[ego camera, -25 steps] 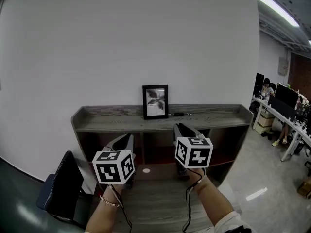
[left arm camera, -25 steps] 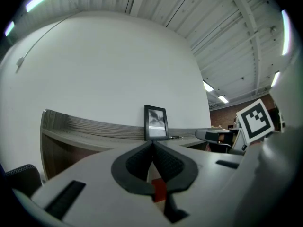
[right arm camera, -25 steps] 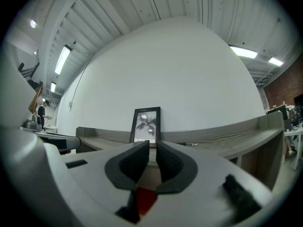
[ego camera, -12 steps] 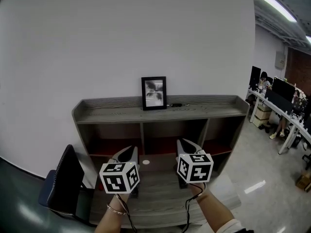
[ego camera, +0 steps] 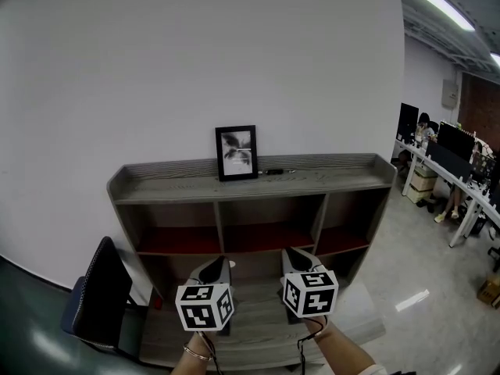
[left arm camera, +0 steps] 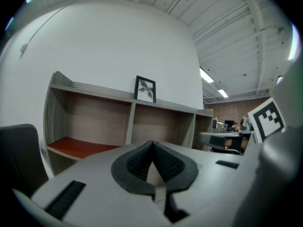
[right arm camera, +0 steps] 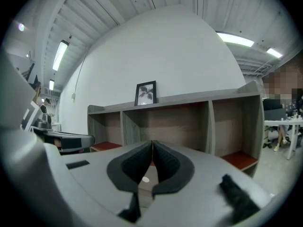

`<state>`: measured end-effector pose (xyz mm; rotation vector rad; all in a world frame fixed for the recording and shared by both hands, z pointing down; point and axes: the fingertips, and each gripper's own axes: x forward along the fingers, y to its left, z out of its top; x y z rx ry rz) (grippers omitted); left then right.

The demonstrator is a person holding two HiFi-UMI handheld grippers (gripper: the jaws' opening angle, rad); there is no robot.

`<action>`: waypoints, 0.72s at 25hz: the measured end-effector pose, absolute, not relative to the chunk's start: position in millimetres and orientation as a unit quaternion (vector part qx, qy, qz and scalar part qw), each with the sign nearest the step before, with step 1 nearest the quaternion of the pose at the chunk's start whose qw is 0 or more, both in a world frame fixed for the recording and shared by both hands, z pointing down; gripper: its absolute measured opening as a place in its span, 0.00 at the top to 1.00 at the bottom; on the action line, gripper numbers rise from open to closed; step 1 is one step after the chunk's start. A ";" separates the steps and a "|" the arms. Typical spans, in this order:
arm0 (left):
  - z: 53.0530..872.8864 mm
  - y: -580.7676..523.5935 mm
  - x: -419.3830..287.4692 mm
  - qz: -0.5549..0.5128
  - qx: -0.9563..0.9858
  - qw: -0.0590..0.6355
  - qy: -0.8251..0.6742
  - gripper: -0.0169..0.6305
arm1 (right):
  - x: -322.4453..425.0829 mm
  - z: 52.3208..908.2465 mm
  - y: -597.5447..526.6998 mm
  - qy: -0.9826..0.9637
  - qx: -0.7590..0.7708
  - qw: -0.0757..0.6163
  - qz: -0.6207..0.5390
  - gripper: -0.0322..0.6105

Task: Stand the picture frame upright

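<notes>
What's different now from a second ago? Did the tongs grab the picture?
No. The left tongs and the right tongs pulled back from the shelf and now sit lower in the head view. Nothing was grabbed or let go: both are shut and empty. The frame stayed standing upright on top of the shelf.

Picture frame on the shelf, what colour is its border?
Black picture frame, best in head view.
</notes>
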<state>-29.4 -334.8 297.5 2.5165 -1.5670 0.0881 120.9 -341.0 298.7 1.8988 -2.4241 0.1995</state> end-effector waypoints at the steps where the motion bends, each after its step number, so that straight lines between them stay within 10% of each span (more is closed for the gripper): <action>1: 302.7 -333.1 -26.3 0.031 0.843 0.087 -0.530 0.95 | 123.4 303.9 -338.8 -0.788 0.611 0.029 0.070 0.90; 18: 363.7 -316.8 0.9 0.056 0.817 0.134 -0.559 0.95 | 130.7 374.9 -322.1 -0.815 0.561 0.037 0.140 0.90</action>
